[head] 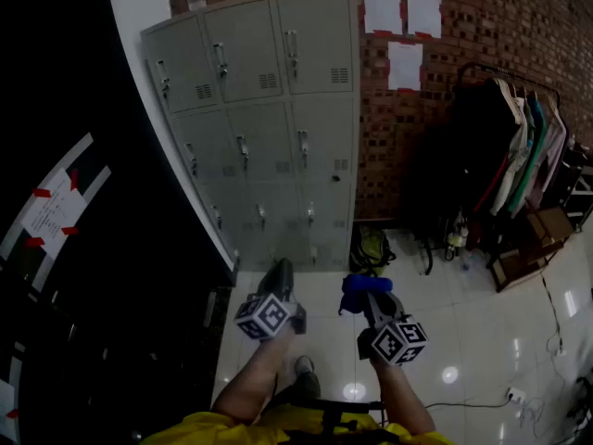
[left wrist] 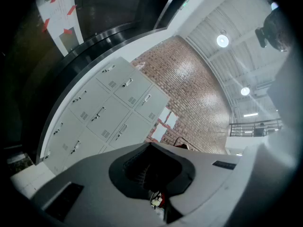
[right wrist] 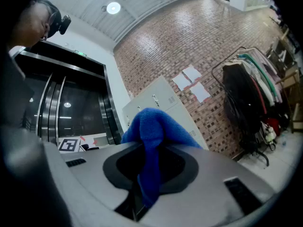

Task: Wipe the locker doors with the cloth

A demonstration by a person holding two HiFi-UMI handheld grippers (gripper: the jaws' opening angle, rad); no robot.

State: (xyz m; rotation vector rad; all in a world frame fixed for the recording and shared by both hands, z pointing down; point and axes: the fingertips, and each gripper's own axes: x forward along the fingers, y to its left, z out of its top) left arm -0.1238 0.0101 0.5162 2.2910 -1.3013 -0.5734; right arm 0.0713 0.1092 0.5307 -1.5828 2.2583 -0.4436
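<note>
The grey lockers (head: 269, 128) stand against the brick wall ahead, a bank of small doors with handles, also seen in the left gripper view (left wrist: 104, 112) and behind the cloth in the right gripper view (right wrist: 163, 96). My right gripper (head: 366, 297) is shut on a blue cloth (head: 361, 287), which bunches over the jaw tips (right wrist: 151, 131). My left gripper (head: 276, 274) is held beside it, its jaws together with nothing between them (left wrist: 150, 146). Both grippers hang low over the floor, well short of the lockers.
A clothes rack (head: 519, 156) with hanging garments stands to the right. White papers (head: 400, 12) are stuck on the brick wall. A green bag (head: 371, 247) lies at the lockers' foot and a wooden stool (head: 528, 244) at right. Dark glass panels (head: 93, 248) run along the left.
</note>
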